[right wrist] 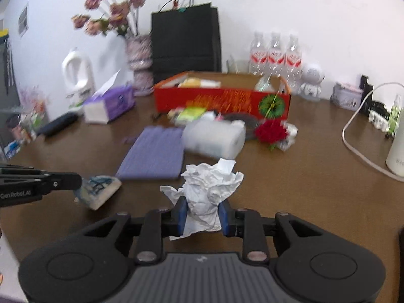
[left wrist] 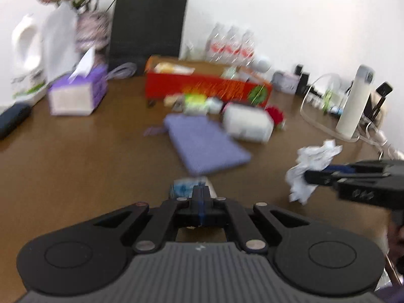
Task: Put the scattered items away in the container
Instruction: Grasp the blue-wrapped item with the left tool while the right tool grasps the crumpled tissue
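My right claw (right wrist: 202,217) is clamped on a crumpled white paper wad (right wrist: 210,189) and my left claw (left wrist: 201,197) is pinched together on a small blue-and-white packet (right wrist: 97,190), both held above the tabletop (left wrist: 88,161) well short of the red box (right wrist: 222,98). In front of that box lie a purple cloth (right wrist: 155,154), a white pack (right wrist: 214,139) and a red flower (right wrist: 270,130). I judge the loose wad could slip out, or either load could clip the box's near wall and drop short.
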{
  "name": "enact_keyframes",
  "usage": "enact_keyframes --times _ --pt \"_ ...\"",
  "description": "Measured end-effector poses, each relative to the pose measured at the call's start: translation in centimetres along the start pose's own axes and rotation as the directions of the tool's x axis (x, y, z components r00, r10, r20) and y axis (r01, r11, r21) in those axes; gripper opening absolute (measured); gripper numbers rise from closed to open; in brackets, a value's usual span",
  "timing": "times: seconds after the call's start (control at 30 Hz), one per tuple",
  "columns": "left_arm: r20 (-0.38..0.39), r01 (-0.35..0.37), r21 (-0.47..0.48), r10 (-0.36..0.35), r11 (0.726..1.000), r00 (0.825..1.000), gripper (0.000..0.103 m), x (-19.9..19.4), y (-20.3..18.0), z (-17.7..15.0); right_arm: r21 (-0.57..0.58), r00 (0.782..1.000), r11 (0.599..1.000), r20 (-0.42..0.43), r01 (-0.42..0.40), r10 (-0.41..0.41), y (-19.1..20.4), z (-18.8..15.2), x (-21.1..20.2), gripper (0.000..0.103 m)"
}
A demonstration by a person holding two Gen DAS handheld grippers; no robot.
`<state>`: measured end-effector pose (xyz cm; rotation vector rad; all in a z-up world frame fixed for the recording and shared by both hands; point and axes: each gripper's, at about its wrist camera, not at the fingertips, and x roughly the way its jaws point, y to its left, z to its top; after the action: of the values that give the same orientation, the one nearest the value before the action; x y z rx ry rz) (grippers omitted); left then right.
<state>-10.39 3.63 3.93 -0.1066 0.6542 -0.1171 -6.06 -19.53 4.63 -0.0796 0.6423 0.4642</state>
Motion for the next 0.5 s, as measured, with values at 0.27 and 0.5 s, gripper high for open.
enact_keyframes --times 0.27,0.5 --pt "0.033 -0.056 -0.038 0.058 0.998 0.998 0.077 -0.2 0.5 -1.8 -0.01 1.0 1.0 0.022 0.004 -0.003 1.2 -1.5 -2.2 0.064" --pt "0.003 -0.098 -0.107 0.099 0.989 0.995 0.056 3.5 0.2 0.3 0.009 0.998 0.999 0.036 0.049 -0.049 1.2 -1.0 -1.2 0.059"
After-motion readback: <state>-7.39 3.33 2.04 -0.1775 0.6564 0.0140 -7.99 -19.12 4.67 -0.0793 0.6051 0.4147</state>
